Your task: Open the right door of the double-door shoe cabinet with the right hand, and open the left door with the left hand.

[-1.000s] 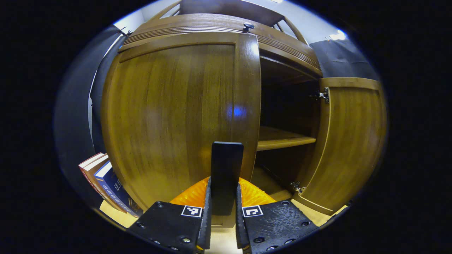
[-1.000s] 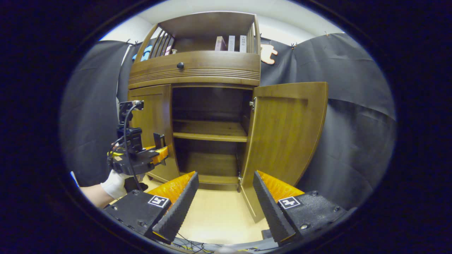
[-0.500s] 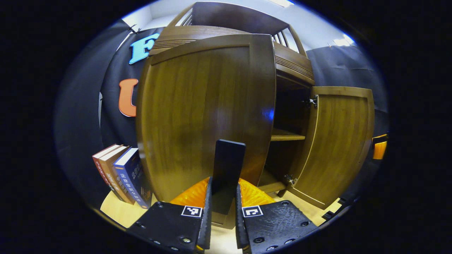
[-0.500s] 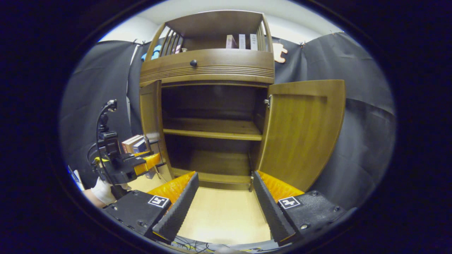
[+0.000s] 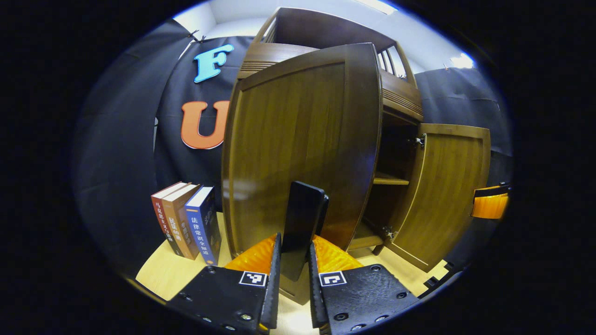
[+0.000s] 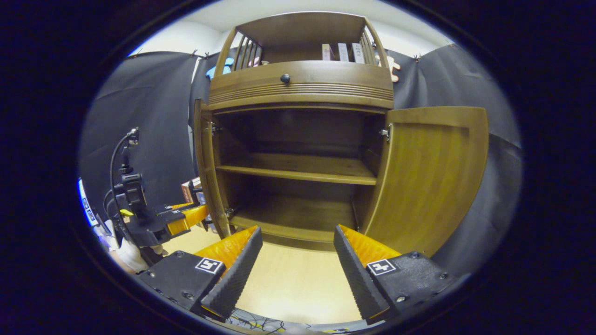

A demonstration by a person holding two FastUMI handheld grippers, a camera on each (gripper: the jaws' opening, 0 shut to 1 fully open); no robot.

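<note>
With both doors of the shoe cabinet (image 6: 300,88) swung wide, the left gripper (image 5: 293,260) holds the left door (image 5: 302,139) by its black handle (image 5: 302,218).

Its fingers are closed on that handle, low on the door's free edge, while the right gripper (image 6: 298,260) hangs back from the cabinet with its jaws apart and nothing between them. The right door (image 6: 428,172) stands fully out from its hinges, and the bare shelf (image 6: 302,170) shows inside. The left door, seen edge-on in the right gripper view, looks about square to the cabinet front, though the lens bends it too much to be sure. By my reading the job is nearly done: finish the pull along the door's own arc, level, then part the fingers before backing off so the door is not dragged. Three books (image 5: 188,223) stand on the floor just beyond the door's swing.
</note>
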